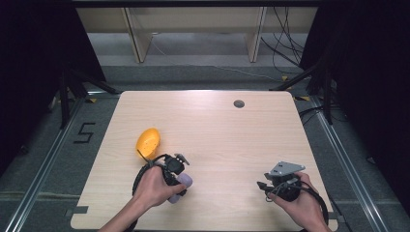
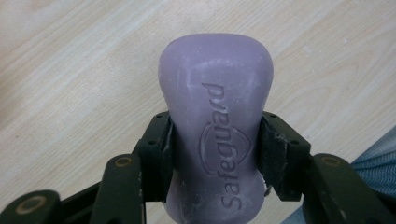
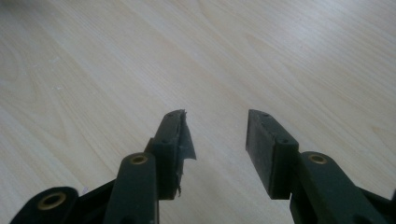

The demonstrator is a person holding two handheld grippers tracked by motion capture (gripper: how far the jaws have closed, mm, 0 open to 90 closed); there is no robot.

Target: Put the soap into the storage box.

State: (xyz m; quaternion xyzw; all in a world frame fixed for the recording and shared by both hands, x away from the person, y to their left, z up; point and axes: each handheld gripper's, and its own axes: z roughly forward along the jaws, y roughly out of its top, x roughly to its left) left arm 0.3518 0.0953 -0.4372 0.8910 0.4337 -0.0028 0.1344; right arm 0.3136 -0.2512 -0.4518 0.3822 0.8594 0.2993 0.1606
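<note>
A purple bar of soap stamped with a brand name sits lengthwise between my left gripper's pads, which press on its narrow waist. From above, the soap pokes out beside the left hand near the table's front left, with the left gripper over it. An orange soap dish or bowl lies just beyond that hand. My right gripper stands open above bare wood with nothing between its fingers. In the high view the right gripper is at the front right, pointing left.
The light wooden table has a round grey cable hole near its far edge. Black curtains flank both sides, and cables lie on the floor beyond the table. A blue-clad leg shows at the lower right of the left gripper view.
</note>
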